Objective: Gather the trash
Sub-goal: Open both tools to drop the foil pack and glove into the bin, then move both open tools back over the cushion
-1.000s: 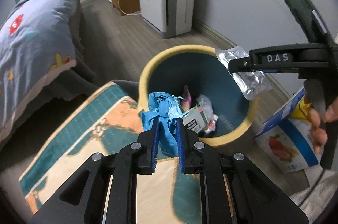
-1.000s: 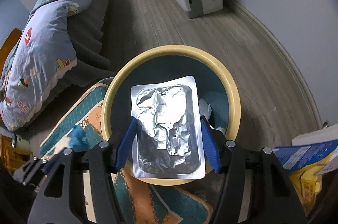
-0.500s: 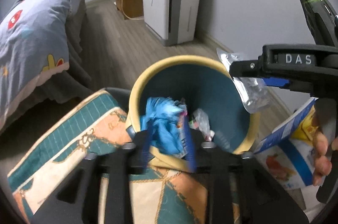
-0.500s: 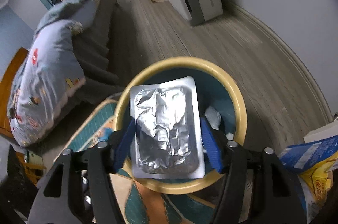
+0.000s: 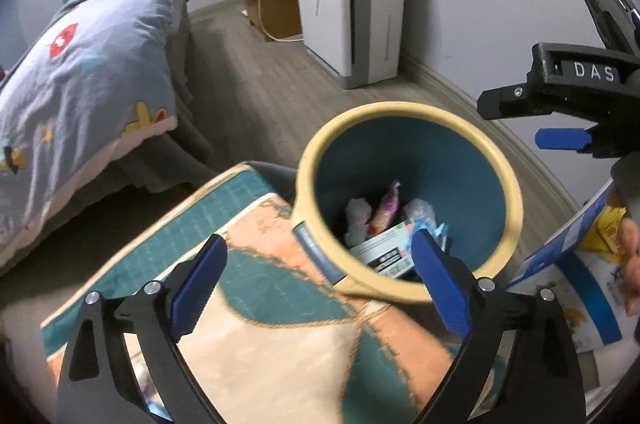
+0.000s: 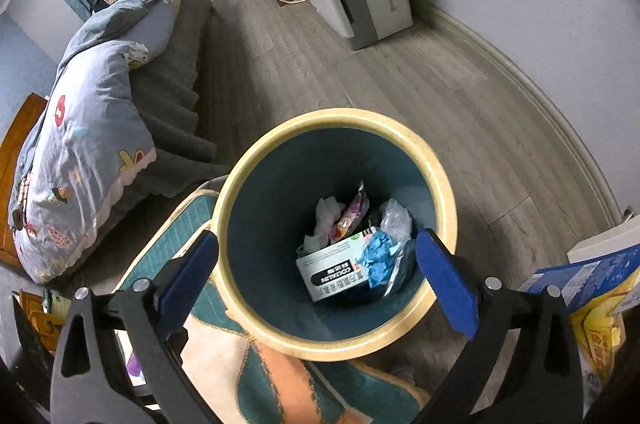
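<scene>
A round bin with a cream rim [image 5: 516,200] [image 6: 448,208] and teal inside stands on the floor. In it lie a white box [image 6: 332,270], a crumpled blue glove [image 6: 378,258], a silver foil pouch [image 6: 402,268], a pink wrapper [image 6: 352,212] and white tissue [image 6: 326,216]. My left gripper [image 5: 318,282] is open and empty, just before the bin's near rim. My right gripper [image 6: 318,276] is open and empty, above the bin's mouth; it also shows in the left wrist view [image 5: 560,138] at right.
A teal and orange patterned cushion [image 5: 256,324] [image 6: 256,372] lies under the grippers, against the bin. A blue and yellow snack bag [image 5: 576,284] [image 6: 592,308] sits right of the bin. A bed [image 5: 80,84] is at left, a white air purifier [image 5: 352,4] by the wall.
Both grippers opened. The blue glove dropped from the left gripper and the silver foil pouch from the right gripper; both now lie in the bin.
</scene>
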`<state>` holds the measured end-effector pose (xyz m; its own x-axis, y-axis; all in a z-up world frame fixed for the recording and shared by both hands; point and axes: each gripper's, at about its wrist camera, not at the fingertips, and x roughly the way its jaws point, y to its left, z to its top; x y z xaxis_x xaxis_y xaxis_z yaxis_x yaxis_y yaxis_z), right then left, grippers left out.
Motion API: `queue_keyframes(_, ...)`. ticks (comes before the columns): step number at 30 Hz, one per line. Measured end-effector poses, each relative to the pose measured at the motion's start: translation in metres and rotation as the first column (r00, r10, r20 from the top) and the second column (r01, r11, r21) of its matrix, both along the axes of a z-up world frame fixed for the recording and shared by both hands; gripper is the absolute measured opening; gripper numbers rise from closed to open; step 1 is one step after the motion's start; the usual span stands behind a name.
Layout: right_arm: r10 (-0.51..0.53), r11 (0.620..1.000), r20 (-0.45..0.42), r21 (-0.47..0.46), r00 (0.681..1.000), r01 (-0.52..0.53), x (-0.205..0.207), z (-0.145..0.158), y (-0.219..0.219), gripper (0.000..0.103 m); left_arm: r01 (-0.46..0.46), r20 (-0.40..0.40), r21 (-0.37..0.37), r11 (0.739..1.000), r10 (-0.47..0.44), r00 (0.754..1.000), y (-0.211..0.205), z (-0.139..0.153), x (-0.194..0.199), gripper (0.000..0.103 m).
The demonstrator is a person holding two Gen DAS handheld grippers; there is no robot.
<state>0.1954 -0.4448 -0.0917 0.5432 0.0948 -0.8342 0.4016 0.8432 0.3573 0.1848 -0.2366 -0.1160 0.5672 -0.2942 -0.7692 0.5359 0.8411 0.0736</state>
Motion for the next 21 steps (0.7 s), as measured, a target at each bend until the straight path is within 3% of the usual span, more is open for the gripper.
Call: queue_keyframes(21, 0.176, 0.981, -0.009, -0.082, 0.984, -0.176, -0.001, 0.027, 0.101, 0.097, -0.149, 0.053, 0.046, 0.988, 0.147, 0.988, 0.138, 0.034, -0.033, 0.095)
